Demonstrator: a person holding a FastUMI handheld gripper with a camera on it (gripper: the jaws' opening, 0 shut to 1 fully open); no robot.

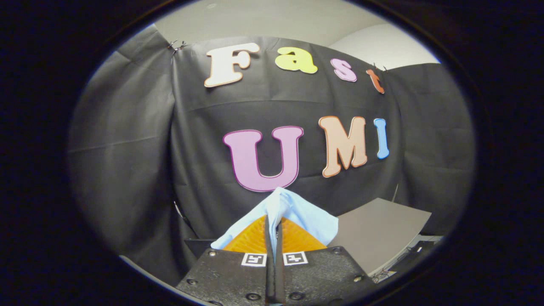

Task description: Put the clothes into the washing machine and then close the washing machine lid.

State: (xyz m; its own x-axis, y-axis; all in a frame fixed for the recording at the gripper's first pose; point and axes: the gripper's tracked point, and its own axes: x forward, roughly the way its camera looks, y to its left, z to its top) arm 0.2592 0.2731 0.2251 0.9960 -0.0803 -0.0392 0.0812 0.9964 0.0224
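A light blue piece of clothing (293, 210) is pinched between my two fingers and bunches up over their tips. My gripper (274, 231) is shut on it, the fingers pressed together with a thin fold of cloth between them. It is held up in the air in front of the black booth wall. To the right of the fingers and lower down stands a grey flat panel (378, 231), tilted upward, which looks like the raised washing machine lid. The drum opening is hidden behind the gripper body.
The black cloth wall (140, 161) hangs close ahead and to the left. A dark edge of the machine (420, 248) shows under the grey panel at the right. A pale strip (144, 272) runs along the lower left.
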